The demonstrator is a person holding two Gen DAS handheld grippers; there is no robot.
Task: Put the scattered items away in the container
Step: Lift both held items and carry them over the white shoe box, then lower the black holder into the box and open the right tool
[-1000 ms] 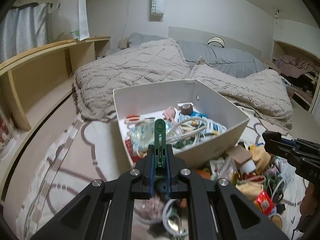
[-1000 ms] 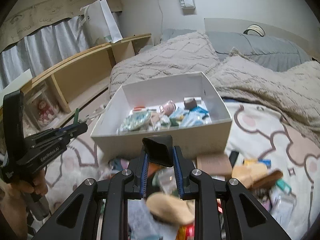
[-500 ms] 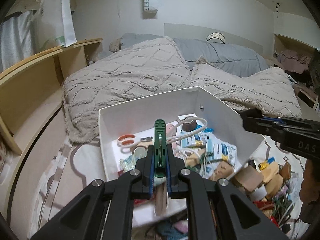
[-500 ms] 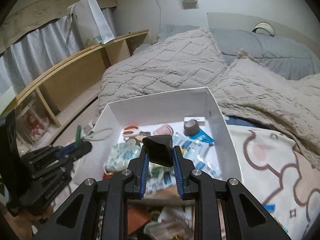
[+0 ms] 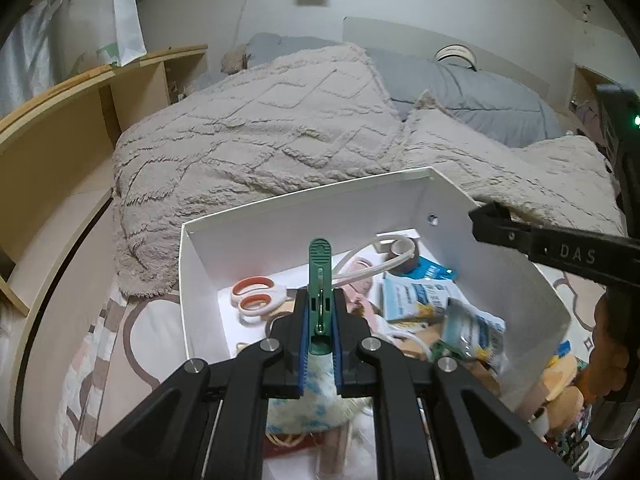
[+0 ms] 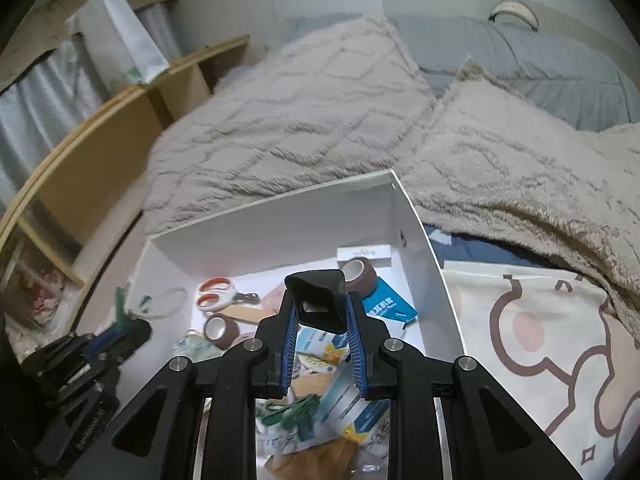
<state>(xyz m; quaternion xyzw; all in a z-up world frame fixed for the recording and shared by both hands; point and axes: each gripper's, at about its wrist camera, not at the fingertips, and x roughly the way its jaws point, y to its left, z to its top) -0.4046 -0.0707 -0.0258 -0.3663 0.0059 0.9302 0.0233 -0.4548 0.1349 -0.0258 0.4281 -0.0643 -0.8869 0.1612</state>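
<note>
Both my grippers have swung over the white cardboard box (image 5: 400,208): left gripper (image 5: 320,320) pinching a green plastic clothespin (image 5: 320,264), right gripper (image 6: 320,320) clamping a black, possibly rubber, cap (image 6: 318,300), ready to drop.

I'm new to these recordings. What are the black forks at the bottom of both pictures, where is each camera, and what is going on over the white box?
There is no robot here. A person holds one two-finger gripper in each hand, and a fisheye camera on each looks forward along its fingers.

In the left wrist view, the left gripper is shut on a green clothes peg. In the right wrist view, the right gripper is shut on a small black box-like piece; what it is I cannot tell.

Both hang over the white box on a bed, which already holds orange-handled scissors, rolls of brown tape and packets. More clutter lies outside it.
</note>
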